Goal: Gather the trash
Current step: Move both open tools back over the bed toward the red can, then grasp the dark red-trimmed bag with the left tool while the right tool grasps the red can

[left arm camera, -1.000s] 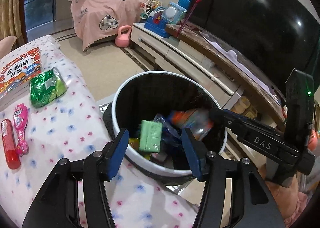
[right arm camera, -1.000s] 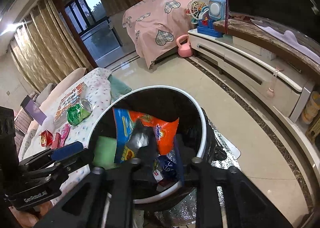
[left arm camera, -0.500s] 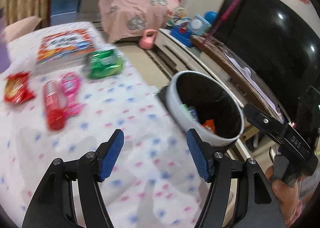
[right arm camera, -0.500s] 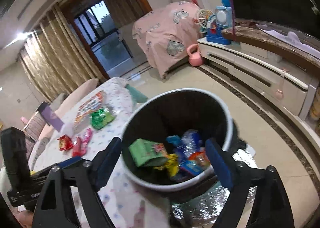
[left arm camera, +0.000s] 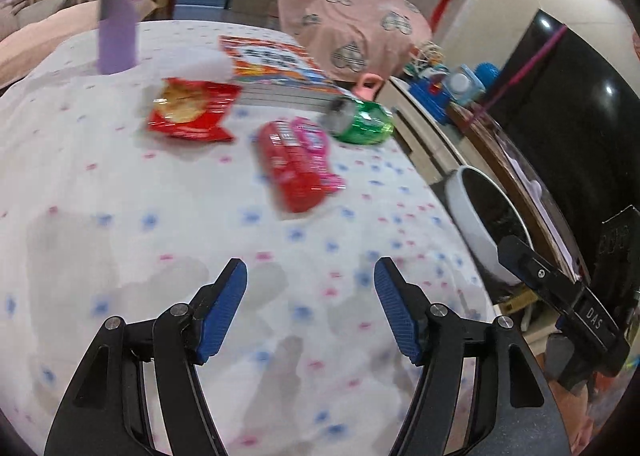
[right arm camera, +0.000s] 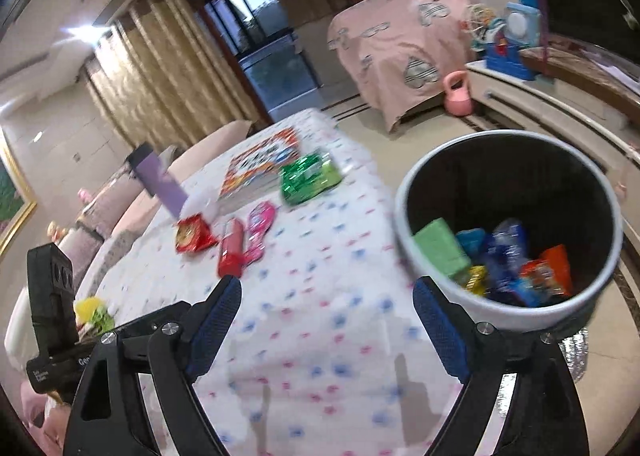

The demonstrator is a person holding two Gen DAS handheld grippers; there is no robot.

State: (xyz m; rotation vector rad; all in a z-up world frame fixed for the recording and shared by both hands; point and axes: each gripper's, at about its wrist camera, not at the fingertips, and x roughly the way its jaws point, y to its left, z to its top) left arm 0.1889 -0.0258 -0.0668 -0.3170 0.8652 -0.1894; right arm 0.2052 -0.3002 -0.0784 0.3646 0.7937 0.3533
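Note:
Over the spotted tablecloth (left arm camera: pixel 120 195) my left gripper (left arm camera: pixel 310 288) is open, with nothing between its blue pads. Beyond it lie a red snack bag (left arm camera: pixel 192 109), a red tube (left arm camera: pixel 288 171), a pink packet (left arm camera: pixel 316 139) and a green bag (left arm camera: pixel 360 121). My right gripper (right arm camera: pixel 328 312) is open and empty over the table edge, beside the white-rimmed trash bin (right arm camera: pixel 404 223). The bin holds a green packet (right arm camera: pixel 440 248), an orange bag (right arm camera: pixel 552 268) and blue wrappers. The red snack bag (right arm camera: pixel 192 236), red tube (right arm camera: pixel 232 248), pink packet (right arm camera: pixel 260 228) and green bag (right arm camera: pixel 308 177) show here too.
A picture book (left arm camera: pixel 272 63) and a purple bottle (left arm camera: pixel 118 15) stand at the table's far side. The bin (left arm camera: pixel 472 215) sits on the floor off the table's right edge, next to a low TV cabinet (right arm camera: pixel 540 111). A yellow-green scrap (right arm camera: pixel 94 312) lies near the table's left.
Both grippers swung from above the bin to over the table. The right gripper opened and let go of the orange bag, which now lies in the bin with the green packet.

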